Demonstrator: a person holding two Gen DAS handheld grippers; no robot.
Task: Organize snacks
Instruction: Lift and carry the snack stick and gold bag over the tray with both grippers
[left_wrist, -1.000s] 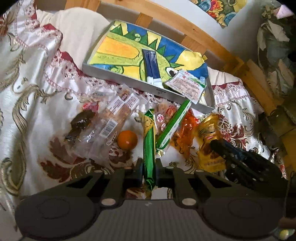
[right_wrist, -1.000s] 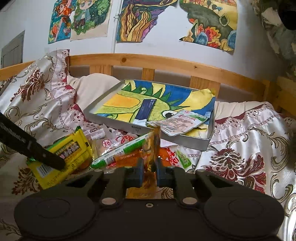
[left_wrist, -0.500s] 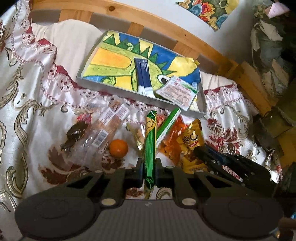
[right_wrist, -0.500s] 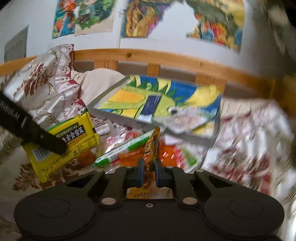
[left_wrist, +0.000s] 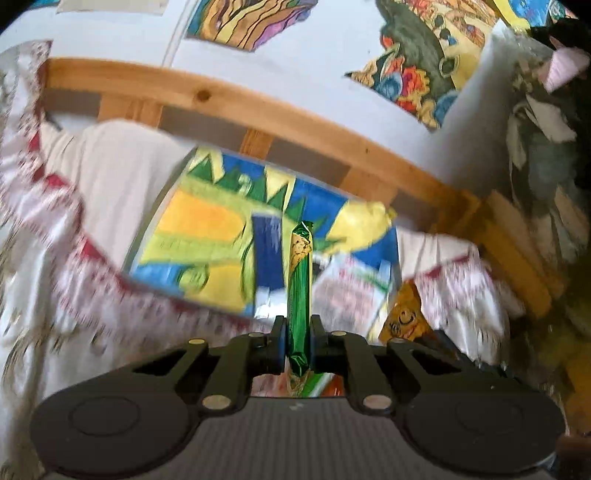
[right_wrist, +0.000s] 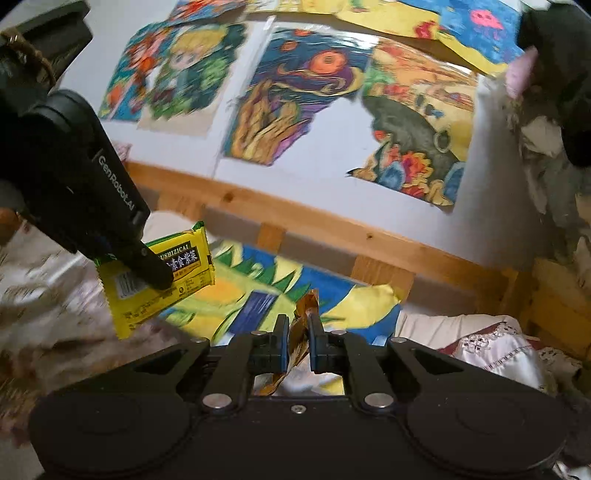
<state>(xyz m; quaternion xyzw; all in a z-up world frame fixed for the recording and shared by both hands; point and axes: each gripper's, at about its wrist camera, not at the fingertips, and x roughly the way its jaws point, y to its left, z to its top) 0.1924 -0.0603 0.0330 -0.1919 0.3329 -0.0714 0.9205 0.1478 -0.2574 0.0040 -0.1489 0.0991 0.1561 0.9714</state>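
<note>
My left gripper (left_wrist: 297, 332) is shut on a green-and-yellow snack packet (left_wrist: 300, 280), seen edge-on and held up in front of the painted tray (left_wrist: 207, 236). In the right wrist view the same gripper (right_wrist: 147, 266) holds that packet (right_wrist: 159, 280) face-on, up in the air at the left. My right gripper (right_wrist: 295, 334) is shut on an orange-gold snack packet (right_wrist: 301, 328), lifted before the tray (right_wrist: 258, 291). That packet also shows in the left wrist view (left_wrist: 402, 314). A dark blue packet (left_wrist: 267, 254) and a pale printed packet (left_wrist: 347, 291) lie in the tray.
The tray rests on a patterned satin bedspread (left_wrist: 66, 295) by a white pillow (left_wrist: 122, 162). A wooden headboard rail (left_wrist: 258, 110) runs behind it, below a wall of paintings (right_wrist: 303, 88). Clutter stands at the right (left_wrist: 546, 155).
Both grippers have risen and tilted up with their packets, away from the snack pile and toward the tray. The snack pile on the bedspread has dropped out of view.
</note>
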